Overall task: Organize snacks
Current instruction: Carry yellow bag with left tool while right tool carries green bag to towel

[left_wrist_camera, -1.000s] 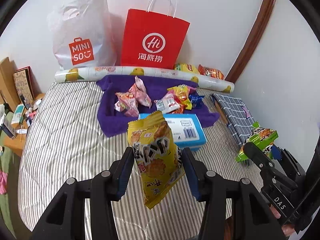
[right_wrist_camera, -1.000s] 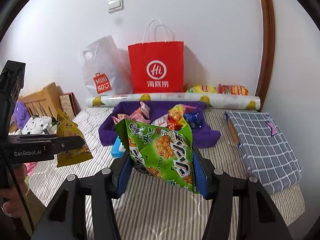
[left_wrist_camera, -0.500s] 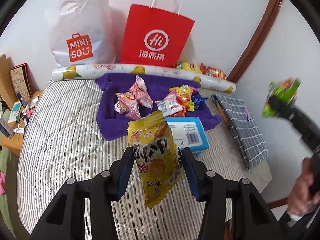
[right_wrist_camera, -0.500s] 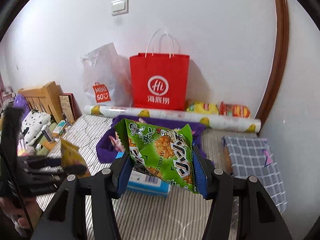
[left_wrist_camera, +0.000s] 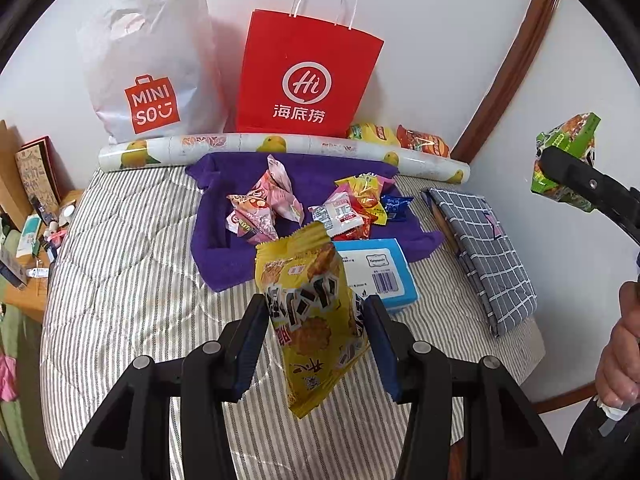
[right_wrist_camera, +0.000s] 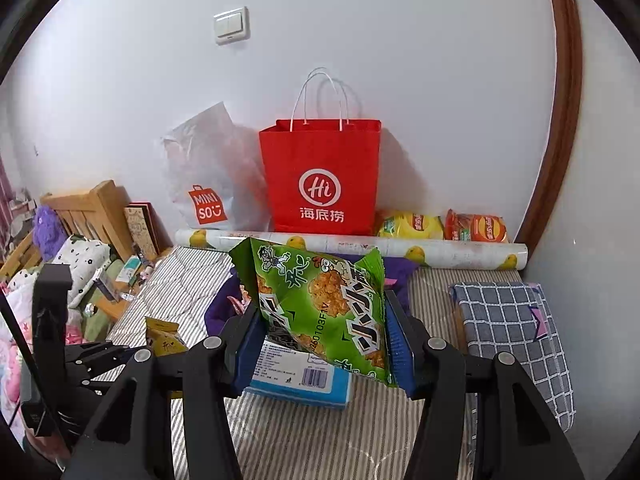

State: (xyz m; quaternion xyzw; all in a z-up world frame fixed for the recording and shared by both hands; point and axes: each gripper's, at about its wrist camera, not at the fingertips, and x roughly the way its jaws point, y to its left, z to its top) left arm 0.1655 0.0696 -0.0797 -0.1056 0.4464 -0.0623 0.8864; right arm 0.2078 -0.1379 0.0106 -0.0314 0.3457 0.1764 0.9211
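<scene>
My left gripper (left_wrist_camera: 316,320) is shut on a yellow snack bag (left_wrist_camera: 312,312) and holds it above the striped bed (left_wrist_camera: 120,280). My right gripper (right_wrist_camera: 320,332) is shut on a green snack bag (right_wrist_camera: 320,304), held high in the air; that bag also shows at the right of the left wrist view (left_wrist_camera: 568,160). Several small snack packets (left_wrist_camera: 304,204) lie on a purple towel (left_wrist_camera: 224,256). A red paper bag (left_wrist_camera: 308,76) and a white Miniso bag (left_wrist_camera: 152,68) stand against the wall. Two chip bags (right_wrist_camera: 440,226) lie behind a patterned roll (left_wrist_camera: 280,146).
A blue tissue box (left_wrist_camera: 380,272) lies in front of the towel. A folded grey checked cloth (left_wrist_camera: 484,248) lies at the bed's right side. A cluttered wooden bedside table (left_wrist_camera: 24,256) stands at the left. The wall and a brown door frame (left_wrist_camera: 504,68) close the right.
My right gripper has risen with the green bag, well above the bed. The left gripper has shifted slightly and still holds the yellow bag.
</scene>
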